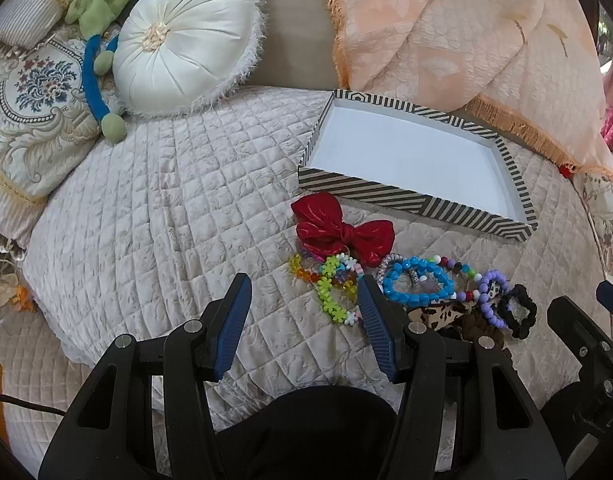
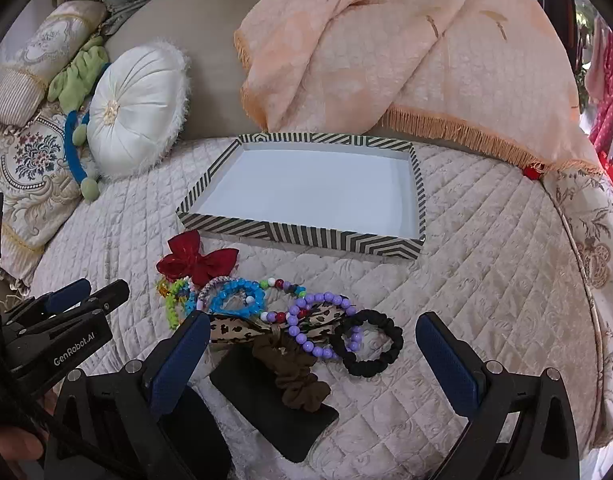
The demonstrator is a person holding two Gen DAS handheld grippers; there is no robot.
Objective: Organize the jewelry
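Note:
A striped box lid with a white inside (image 1: 410,196) (image 2: 306,238) lies empty on the quilted bed. In front of it is a heap of jewelry: a red bow (image 1: 338,230) (image 2: 194,258), a blue bead bracelet (image 1: 416,298) (image 2: 238,294), a green flower bracelet (image 1: 330,296), a purple bead bracelet (image 1: 490,296) (image 2: 306,340), a black scrunchie (image 1: 520,312) (image 2: 370,346), a brown scrunchie (image 2: 294,376) and a leopard bow (image 2: 234,328). My left gripper (image 1: 304,288) is open, just left of the heap. My right gripper (image 2: 312,330) is open, its fingers either side of the scrunchies.
A white round cushion (image 1: 186,40) (image 2: 134,108) and a green and blue soft toy (image 1: 94,40) lie at the back left. A peach fringed blanket (image 1: 466,32) (image 2: 386,60) is draped behind the box. A black flat pad (image 2: 266,404) lies under the brown scrunchie.

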